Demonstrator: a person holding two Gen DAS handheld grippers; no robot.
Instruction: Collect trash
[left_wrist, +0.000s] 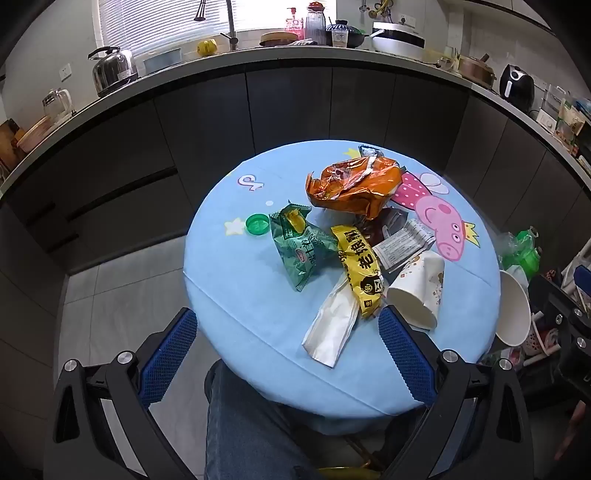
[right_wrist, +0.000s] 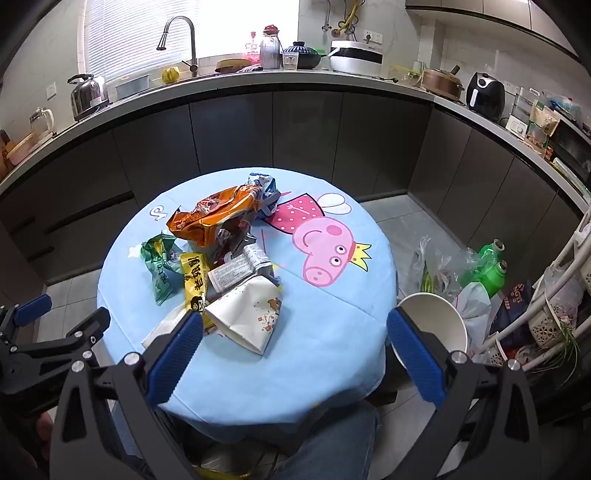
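A heap of trash lies on a round table with a blue cartoon cloth (left_wrist: 258, 332) (right_wrist: 332, 332): an orange foil bag (left_wrist: 351, 188) (right_wrist: 214, 218), a green wrapper (left_wrist: 303, 251) (right_wrist: 159, 266), a yellow wrapper (left_wrist: 362, 269) (right_wrist: 194, 280), a crushed paper cup (left_wrist: 417, 291) (right_wrist: 247, 314), a white napkin (left_wrist: 332, 325) and a green bottle cap (left_wrist: 257, 224). My left gripper (left_wrist: 288, 332) hovers open above the table's near edge, nothing between its fingers. Open too, my right gripper (right_wrist: 295, 328) hangs over the near edge beside the cup, holding nothing.
A white paper bucket (left_wrist: 513, 306) (right_wrist: 439, 325) stands beside the table on the right, with plastic bags and green bottles (right_wrist: 487, 269) on the floor behind it. A dark cabinet run and cluttered counter (right_wrist: 258, 79) curve behind. A person's jeans-clad leg (left_wrist: 240, 424) is under the table's near edge.
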